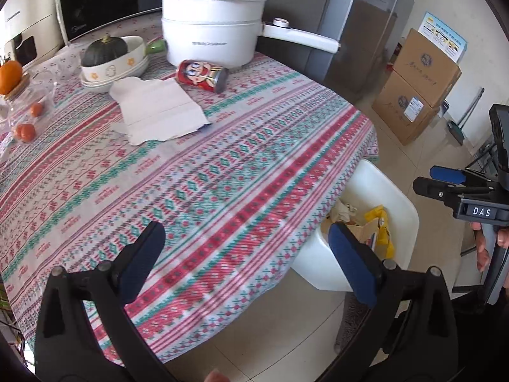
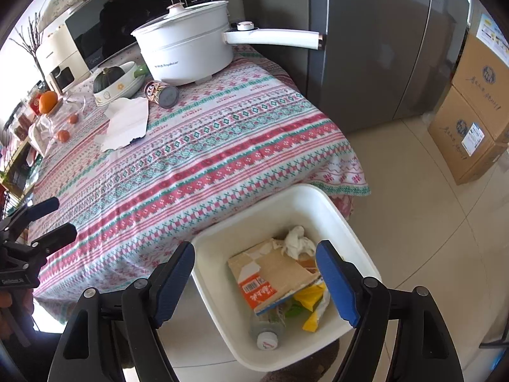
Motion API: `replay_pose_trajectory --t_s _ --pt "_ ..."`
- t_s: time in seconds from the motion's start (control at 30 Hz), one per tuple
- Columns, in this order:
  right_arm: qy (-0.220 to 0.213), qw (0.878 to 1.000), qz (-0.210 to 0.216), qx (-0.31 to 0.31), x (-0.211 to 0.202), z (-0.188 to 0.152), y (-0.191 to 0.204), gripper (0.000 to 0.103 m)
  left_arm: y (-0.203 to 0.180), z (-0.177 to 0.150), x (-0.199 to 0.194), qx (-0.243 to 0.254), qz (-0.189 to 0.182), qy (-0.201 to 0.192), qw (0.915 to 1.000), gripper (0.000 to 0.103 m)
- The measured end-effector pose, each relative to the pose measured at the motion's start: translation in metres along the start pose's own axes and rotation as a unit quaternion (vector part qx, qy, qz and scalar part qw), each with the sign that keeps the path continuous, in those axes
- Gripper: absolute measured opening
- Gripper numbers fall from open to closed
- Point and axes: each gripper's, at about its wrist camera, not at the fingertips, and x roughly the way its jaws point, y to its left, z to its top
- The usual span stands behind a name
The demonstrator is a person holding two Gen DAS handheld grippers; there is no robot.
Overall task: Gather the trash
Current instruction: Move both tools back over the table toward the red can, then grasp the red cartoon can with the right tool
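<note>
A white trash bin stands on the floor at the table's near corner; it holds a cardboard carton, crumpled tissue, a yellow wrapper and a bottle. It also shows in the left wrist view. On the patterned tablecloth lie a torn white paper and a red cartoon can on its side. My left gripper is open and empty over the table's near edge. My right gripper is open and empty above the bin.
A white electric pot with a long handle stands at the table's back. A bowl with a green squash, oranges and a clear bag are at the left. A grey fridge and stacked cardboard boxes stand to the right.
</note>
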Motion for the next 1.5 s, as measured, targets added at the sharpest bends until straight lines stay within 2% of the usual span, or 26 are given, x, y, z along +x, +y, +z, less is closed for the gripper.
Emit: replay_pose_trajectory --t_s 0.13,0.37,0.5,0.6,0.7,1.0,1.1,1.2,1.27,1.5 --pt "-0.012 1.000 0.025 -0.001 0.007 0.020 0.033 0.082 0.042 0.001 -0.004 -0.041 0.025 0.001 0.9988 0.102" --pt "-0.041 0.997 0.034 -0.059 0.019 0.045 0.101 0.085 0.089 0.011 -0.015 -0.086 0.085 -0.028 0.9922 0.102" --pt "-0.038 0.995 0.044 -0.083 0.032 0.055 0.126 0.087 0.115 0.016 -0.019 -0.121 0.105 -0.026 0.9867 0.102" --pt "-0.036 0.993 0.037 -0.103 0.047 0.064 0.139 0.087 0.129 0.017 -0.023 -0.127 0.127 -0.024 0.9834 0.102" --pt "-0.026 0.993 0.050 -0.107 0.067 0.079 0.149 0.087 0.142 0.015 -0.025 -0.133 0.144 -0.019 0.9804 0.102" --pt "-0.050 0.990 0.065 -0.112 0.132 0.139 0.166 0.087 0.170 0.015 -0.031 -0.188 0.131 -0.021 0.9731 0.102" --pt "-0.064 0.987 0.072 -0.132 0.153 0.162 0.167 0.087 0.171 0.015 -0.031 -0.195 0.122 -0.021 0.9729 0.102" --pt "-0.083 0.983 0.060 -0.152 0.169 0.181 0.165 0.087 0.169 0.015 -0.027 -0.187 0.121 -0.017 0.9747 0.102" --pt "-0.091 0.982 0.066 -0.155 0.176 0.191 0.162 0.087 0.168 0.016 -0.023 -0.177 0.127 -0.015 0.9759 0.102" --pt "-0.083 0.973 0.091 -0.195 0.208 0.210 0.163 0.087 0.154 0.022 0.006 -0.127 0.119 -0.004 0.9848 0.102"
